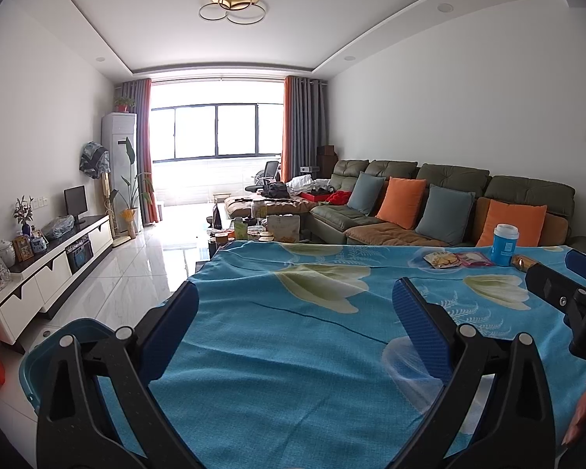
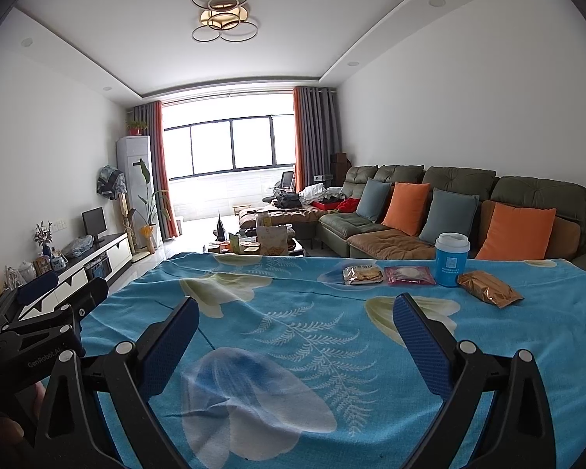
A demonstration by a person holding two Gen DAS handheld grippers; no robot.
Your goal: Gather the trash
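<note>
On the far right part of a table under a blue floral cloth (image 2: 293, 332) lie a yellow snack wrapper (image 2: 362, 275), a pink packet (image 2: 409, 276) and a golden foil packet (image 2: 489, 293), with a blue paper cup (image 2: 451, 259) standing between them. The same cup (image 1: 505, 244) and wrappers (image 1: 443, 260) show in the left wrist view. My left gripper (image 1: 297, 305) hovers open over the near cloth, nothing in it. My right gripper (image 2: 295, 314) is open too, well short of the trash. A blue bin (image 1: 58, 346) sits low at the table's left edge.
A green sofa (image 2: 468, 211) with orange and grey cushions runs along the right wall. A cluttered coffee table (image 2: 265, 240) stands beyond the table. A white TV cabinet (image 1: 58, 258) lines the left wall above a glossy tiled floor (image 1: 144, 269).
</note>
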